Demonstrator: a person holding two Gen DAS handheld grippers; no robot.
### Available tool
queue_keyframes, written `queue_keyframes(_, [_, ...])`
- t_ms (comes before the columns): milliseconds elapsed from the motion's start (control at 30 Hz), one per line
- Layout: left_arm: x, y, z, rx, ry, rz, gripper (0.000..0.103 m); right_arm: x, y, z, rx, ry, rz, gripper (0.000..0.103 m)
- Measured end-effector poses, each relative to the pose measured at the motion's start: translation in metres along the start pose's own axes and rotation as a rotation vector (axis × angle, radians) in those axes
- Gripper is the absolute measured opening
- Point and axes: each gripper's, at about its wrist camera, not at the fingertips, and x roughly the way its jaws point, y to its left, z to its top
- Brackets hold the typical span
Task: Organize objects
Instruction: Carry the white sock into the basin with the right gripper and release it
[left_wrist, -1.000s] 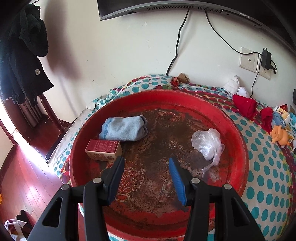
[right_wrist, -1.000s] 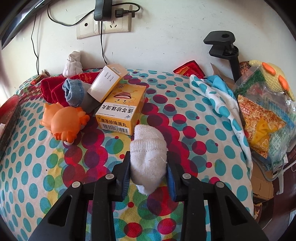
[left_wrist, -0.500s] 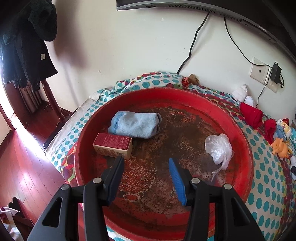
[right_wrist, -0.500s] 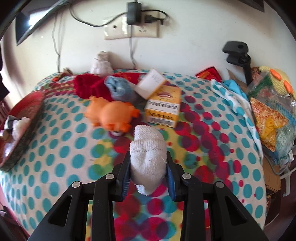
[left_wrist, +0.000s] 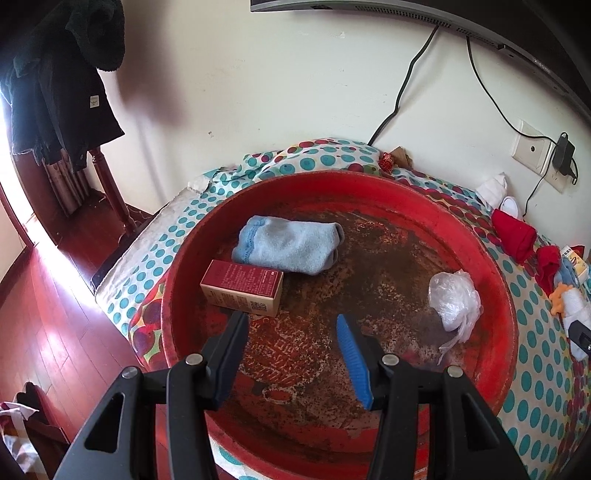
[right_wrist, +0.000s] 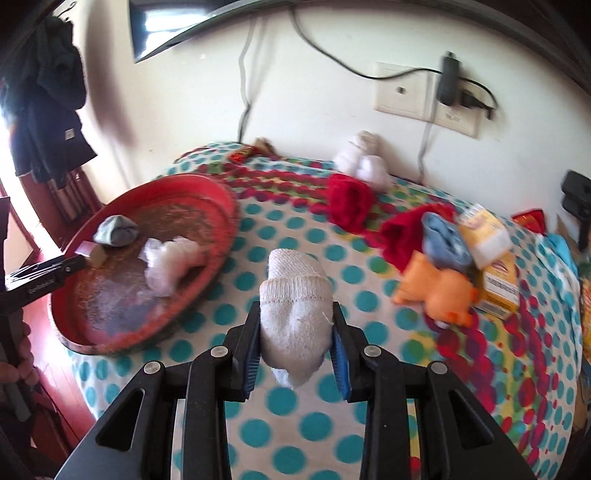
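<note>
Red tray: on the dotted cloth, left of the right gripper.
Left gripper: jaws spread wide, nothing held, above the red tray.
Right gripper: clamped on the white sock.
White sock: between its fingers, outside the red tray.

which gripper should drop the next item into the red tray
Right. The right gripper is already shut on the white sock, with the red tray off to its left. The left gripper hangs open and empty over the tray.
</note>
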Motion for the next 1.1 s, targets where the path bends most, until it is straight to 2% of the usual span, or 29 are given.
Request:
queue_keyframes(167, [0.000,0.006,0.002,-0.025,0.001,-0.003,0.051,0.008,0.037,0.010,-0.040,0.001,0.049,0.031])
queue_keyframes(400, [0.002,0.013,0.003,-0.055,0.006,-0.004,0.051,0.026,0.070,0.028,-0.080,0.019,0.073,0.031])
queue_keyframes(767, [0.005,0.015,0.004,-0.061,0.018,-0.007,0.051,0.065,0.090,0.048,-0.088,0.069,0.067,0.031])
queue_keyframes(1100, [0.006,0.015,0.005,-0.060,0.015,-0.009,0.051,0.084,0.102,0.051,-0.120,0.096,0.059,0.031])
